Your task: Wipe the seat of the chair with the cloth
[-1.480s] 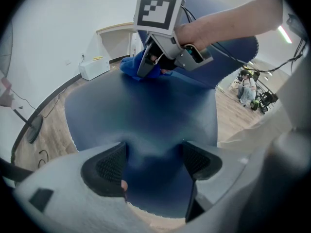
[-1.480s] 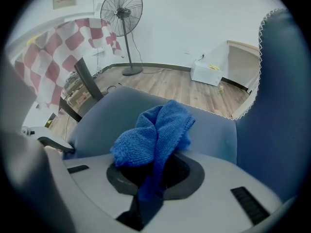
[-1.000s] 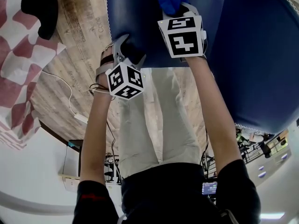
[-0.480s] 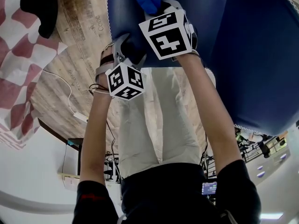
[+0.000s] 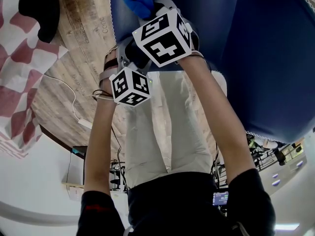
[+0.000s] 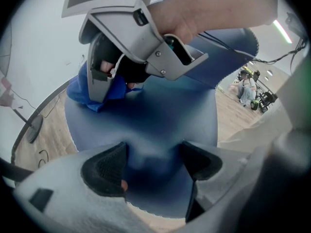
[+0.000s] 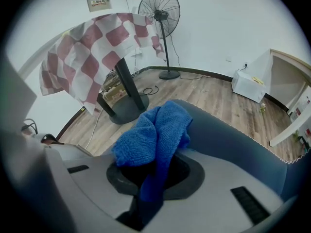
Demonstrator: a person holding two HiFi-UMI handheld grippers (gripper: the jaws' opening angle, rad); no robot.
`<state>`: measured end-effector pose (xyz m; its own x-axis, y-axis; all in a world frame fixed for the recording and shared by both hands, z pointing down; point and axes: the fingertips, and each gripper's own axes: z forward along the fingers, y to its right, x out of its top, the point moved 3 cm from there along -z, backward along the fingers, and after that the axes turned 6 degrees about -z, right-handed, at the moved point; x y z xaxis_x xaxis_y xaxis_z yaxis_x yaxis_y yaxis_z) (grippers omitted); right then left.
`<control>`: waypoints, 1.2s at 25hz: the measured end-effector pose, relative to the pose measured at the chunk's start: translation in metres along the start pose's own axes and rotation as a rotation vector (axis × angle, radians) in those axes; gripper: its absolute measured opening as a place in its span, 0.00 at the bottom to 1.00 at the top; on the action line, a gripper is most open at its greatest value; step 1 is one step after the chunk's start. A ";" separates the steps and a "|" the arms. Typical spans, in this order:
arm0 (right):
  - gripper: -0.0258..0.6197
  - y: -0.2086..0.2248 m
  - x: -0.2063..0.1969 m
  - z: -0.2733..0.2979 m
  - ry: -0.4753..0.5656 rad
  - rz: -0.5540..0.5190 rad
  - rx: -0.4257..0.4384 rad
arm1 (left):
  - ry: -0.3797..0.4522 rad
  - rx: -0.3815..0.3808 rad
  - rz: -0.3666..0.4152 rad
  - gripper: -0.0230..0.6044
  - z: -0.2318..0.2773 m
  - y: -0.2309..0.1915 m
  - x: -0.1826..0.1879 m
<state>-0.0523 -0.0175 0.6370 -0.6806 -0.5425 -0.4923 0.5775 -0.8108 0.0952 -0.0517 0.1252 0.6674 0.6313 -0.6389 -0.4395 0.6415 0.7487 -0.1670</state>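
Bright, even indoor light is filling every view, throwing only soft shadows. A ceiling strip (image 6: 283, 31) is glaring at two o'clock in the left gripper view, where the near seat (image 6: 146, 130) is blurring. Fisheye distortion is bending edges, and dark vignetting is ringing both gripper views; the cloth (image 7: 151, 134) is showing sharp.

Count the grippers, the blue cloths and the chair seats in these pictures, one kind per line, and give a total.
Grippers: 2 (left gripper, right gripper)
Cloths: 1 (blue cloth)
Seats: 1 (chair seat)
Total: 4
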 end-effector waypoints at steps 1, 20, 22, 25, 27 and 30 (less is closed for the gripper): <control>0.13 -0.003 0.002 0.000 0.002 -0.017 0.009 | 0.000 0.000 0.000 0.61 0.000 0.000 0.000; 0.13 -0.006 -0.011 -0.001 -0.045 -0.258 -0.061 | 0.001 0.001 0.000 0.61 0.000 0.001 0.000; 0.13 -0.003 -0.015 -0.002 -0.051 -0.277 -0.072 | 0.001 0.001 0.000 0.61 0.000 0.000 -0.001; 0.13 0.001 -0.021 -0.004 -0.055 -0.282 -0.084 | 0.001 0.001 0.000 0.61 0.000 0.000 -0.002; 0.13 0.006 -0.025 -0.006 -0.058 -0.278 -0.093 | 0.001 0.003 0.000 0.61 0.000 -0.001 -0.002; 0.13 0.014 -0.034 -0.011 -0.066 -0.264 -0.107 | 0.000 0.002 -0.001 0.61 0.000 -0.001 -0.002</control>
<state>-0.0160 -0.0083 0.6449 -0.8395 -0.3315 -0.4305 0.4183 -0.9000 -0.1227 -0.0534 0.1262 0.6683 0.6307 -0.6397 -0.4393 0.6429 0.7478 -0.1659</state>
